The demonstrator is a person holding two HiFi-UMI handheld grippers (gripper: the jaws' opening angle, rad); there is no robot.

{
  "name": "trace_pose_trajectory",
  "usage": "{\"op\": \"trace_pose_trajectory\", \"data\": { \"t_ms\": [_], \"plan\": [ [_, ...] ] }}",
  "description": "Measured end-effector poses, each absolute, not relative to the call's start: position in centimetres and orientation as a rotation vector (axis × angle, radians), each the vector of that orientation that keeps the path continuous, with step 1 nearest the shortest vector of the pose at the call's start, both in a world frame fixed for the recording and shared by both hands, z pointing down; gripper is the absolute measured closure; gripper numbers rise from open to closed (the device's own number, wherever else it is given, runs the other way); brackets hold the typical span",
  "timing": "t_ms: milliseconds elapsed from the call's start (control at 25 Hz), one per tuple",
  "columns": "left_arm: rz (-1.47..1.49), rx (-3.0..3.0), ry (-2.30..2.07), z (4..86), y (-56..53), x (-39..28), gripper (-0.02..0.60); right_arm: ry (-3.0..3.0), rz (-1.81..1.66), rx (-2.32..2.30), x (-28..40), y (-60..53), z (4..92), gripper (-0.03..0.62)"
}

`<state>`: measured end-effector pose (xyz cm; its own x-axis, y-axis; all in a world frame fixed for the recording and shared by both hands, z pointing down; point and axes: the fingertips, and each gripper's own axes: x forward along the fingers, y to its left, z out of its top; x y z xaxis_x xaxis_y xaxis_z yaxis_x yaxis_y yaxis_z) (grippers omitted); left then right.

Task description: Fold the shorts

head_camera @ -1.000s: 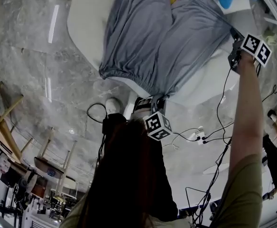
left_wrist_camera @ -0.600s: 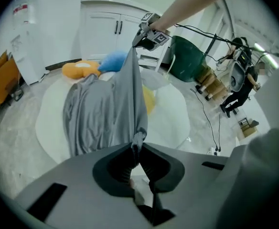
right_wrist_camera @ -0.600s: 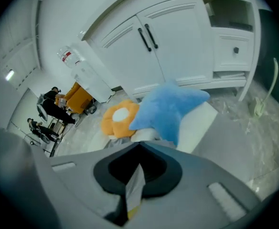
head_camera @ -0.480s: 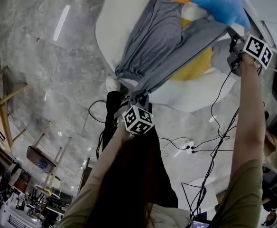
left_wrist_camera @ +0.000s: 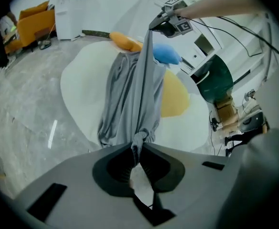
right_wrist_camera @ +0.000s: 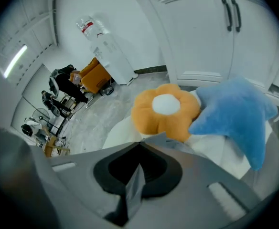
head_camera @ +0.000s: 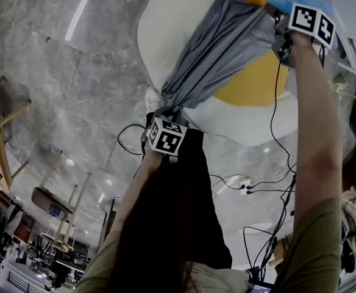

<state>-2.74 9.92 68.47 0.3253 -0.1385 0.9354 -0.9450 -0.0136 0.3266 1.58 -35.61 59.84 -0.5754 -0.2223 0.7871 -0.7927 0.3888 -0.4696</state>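
Observation:
The grey shorts (head_camera: 217, 54) hang stretched in a narrow band between my two grippers, above a round white pad (head_camera: 160, 35). My left gripper (head_camera: 166, 113) is shut on the bunched waistband end, low in the head view. In the left gripper view the cloth (left_wrist_camera: 134, 89) runs up from the left gripper (left_wrist_camera: 137, 149) to the right gripper (left_wrist_camera: 163, 25). My right gripper (head_camera: 277, 28) is shut on the far end of the shorts. A grey fold (right_wrist_camera: 134, 187) sits pinched inside the right gripper (right_wrist_camera: 139, 147).
An orange flower cushion (right_wrist_camera: 166, 109), a blue star cushion (right_wrist_camera: 235, 116) and a yellow cushion (head_camera: 251, 84) lie on the white pad. Cables (head_camera: 251, 182) trail over the marble floor. Wooden chairs (head_camera: 7, 127) stand at left; white cabinets (right_wrist_camera: 216, 32) rise behind.
The shorts, spread wide a second ago, have been drawn into a narrow strip. The right gripper has moved up and left in the head view; the left gripper has shifted left and rolled.

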Motion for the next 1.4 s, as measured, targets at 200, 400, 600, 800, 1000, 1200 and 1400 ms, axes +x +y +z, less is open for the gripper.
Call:
{"op": "trace_pose_trajectory", "data": {
  "t_ms": [200,400,600,800,1000,1200,1400],
  "plan": [
    [0.821,1.363,-1.056,70.4,10.7,-5.8,0.543,-2.011,1.106,0.794,-3.6,-34.6,62.4,0.591],
    [0.807,1.323,-1.046,72.5,10.8,-7.9,0.541,-1.94,1.034,0.806,-5.6,-34.5,65.6,0.591],
    [0.831,1.337,-1.002,73.7,10.8,-8.4,0.541,-1.861,0.995,0.87,-6.0,-34.2,68.0,0.591],
    [0.861,1.367,-0.984,73.8,10.7,-9.3,0.48,-1.974,1.084,0.849,-7.8,-34.0,66.6,0.486],
    [0.899,1.397,-0.941,72.7,11.4,-10.5,0.285,-2.077,1.051,0.836,-6.9,-33.9,62.8,0.293],
    [0.917,1.419,-0.924,71.2,12.2,-13.0,0.267,-2.132,1.058,0.918,-1.8,-29.2,59.8,0.293],
    [0.987,1.467,-0.898,70.1,11.9,-14.3,0.267,-2.001,1.122,0.891,4.6,-15.3,63.0,0.295]
  ]
}}
